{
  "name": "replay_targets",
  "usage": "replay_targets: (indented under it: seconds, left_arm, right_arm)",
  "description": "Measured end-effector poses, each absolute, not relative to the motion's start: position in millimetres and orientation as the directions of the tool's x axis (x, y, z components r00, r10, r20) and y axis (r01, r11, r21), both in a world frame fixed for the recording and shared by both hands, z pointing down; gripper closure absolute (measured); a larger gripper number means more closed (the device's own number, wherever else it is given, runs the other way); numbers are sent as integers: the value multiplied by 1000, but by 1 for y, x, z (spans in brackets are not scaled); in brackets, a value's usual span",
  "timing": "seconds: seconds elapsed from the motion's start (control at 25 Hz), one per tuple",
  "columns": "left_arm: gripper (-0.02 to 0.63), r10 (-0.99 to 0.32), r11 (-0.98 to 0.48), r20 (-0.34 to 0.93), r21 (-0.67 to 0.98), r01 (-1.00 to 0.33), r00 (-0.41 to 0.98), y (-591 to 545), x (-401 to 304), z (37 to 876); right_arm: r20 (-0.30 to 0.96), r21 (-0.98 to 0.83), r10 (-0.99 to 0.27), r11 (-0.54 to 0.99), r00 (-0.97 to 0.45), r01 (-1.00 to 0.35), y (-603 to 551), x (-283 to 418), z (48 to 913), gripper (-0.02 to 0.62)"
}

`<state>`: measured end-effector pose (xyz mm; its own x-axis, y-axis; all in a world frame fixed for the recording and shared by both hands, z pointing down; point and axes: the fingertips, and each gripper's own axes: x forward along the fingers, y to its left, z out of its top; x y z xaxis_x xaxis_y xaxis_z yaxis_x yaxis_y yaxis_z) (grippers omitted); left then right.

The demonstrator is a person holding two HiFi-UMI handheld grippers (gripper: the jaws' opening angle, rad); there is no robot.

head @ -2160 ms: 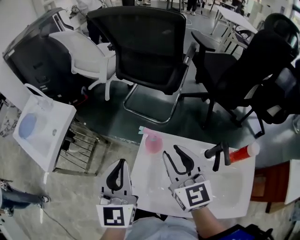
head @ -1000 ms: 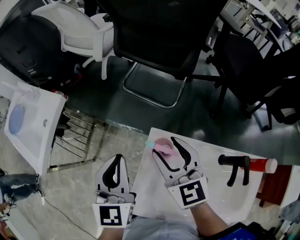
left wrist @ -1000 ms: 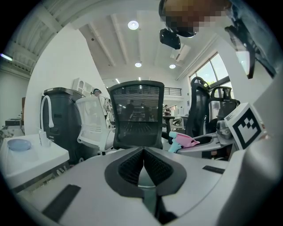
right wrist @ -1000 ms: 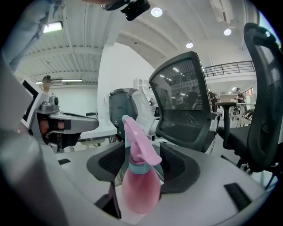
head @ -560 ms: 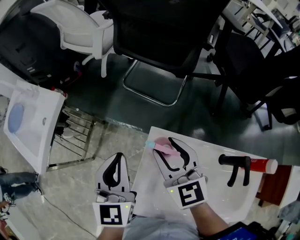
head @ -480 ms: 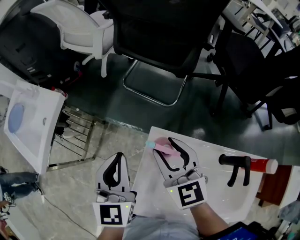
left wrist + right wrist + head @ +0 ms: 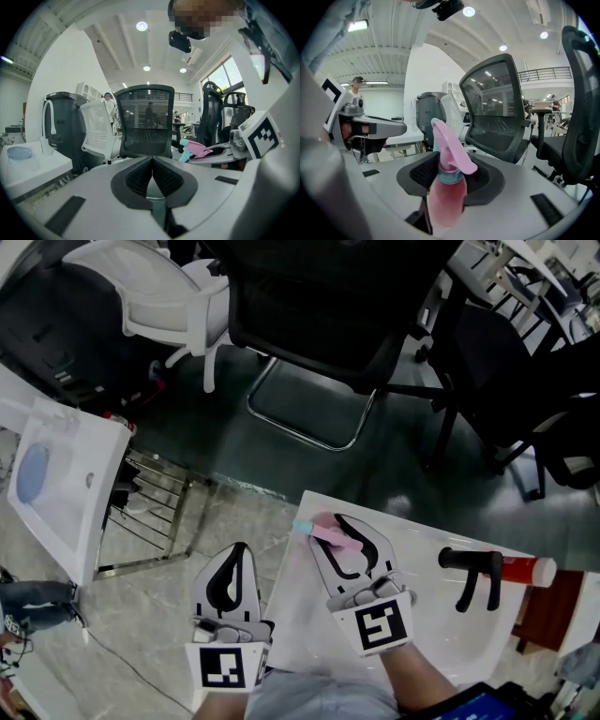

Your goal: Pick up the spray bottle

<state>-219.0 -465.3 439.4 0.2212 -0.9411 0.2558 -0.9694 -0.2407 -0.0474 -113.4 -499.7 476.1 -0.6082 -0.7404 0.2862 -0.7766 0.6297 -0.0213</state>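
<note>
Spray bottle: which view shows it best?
Right gripper view: the spray bottle fills the centre, between the right gripper's jaws, which have just been closing. Head view shows only its pink top; left gripper view, a small side glimpse.

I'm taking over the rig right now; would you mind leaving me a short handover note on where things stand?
Left claw: shut, empty, beside the table's left edge.
Right claw: jaws have just been closing round the spray bottle; pads seem to press its neck.
Spray bottle: upright on the table, near its far left corner.
Done: reach and grasp. Left: confirm grip, lift.
</note>
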Motion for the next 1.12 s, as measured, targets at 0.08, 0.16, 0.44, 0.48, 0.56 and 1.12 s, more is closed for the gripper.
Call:
replay_targets:
  seconds: [0.08, 0.16, 0.44, 0.48, 0.56, 1.12]
  left_arm:
    - [591, -941, -239, 256, -49, -970, 219, -465, -220, 439]
    - [591, -942, -237, 254, -48, -970, 218, -465, -220, 438]
    - [591, -946, -235, 242, -53, -971, 216, -465, -220, 433]
    - [591, -947, -235, 240, -54, -971, 216, -464, -219, 432]
    - [591, -948, -236, 232, -57, -970, 217, -464, -218, 429]
    - [591, -959, -253, 151, -77, -964, 239, -432, -192, 385]
  right_arm:
    - [291, -20, -740, 629, -606, -777, -500, -113, 476, 428]
    - [293, -19, -740, 628, -605, -778, -500, -113, 477, 430]
    - [289, -12, -742, 629, -605, -777, -498, -113, 474, 437]
    - [284, -13, -743, 629, -606, -777, -498, -112, 473, 437]
    - [274, -13, -746, 628, -607, -778, -497, -112, 469, 437]
    - [161, -1, -767, 630, -621, -777, -469, -97, 408, 437]
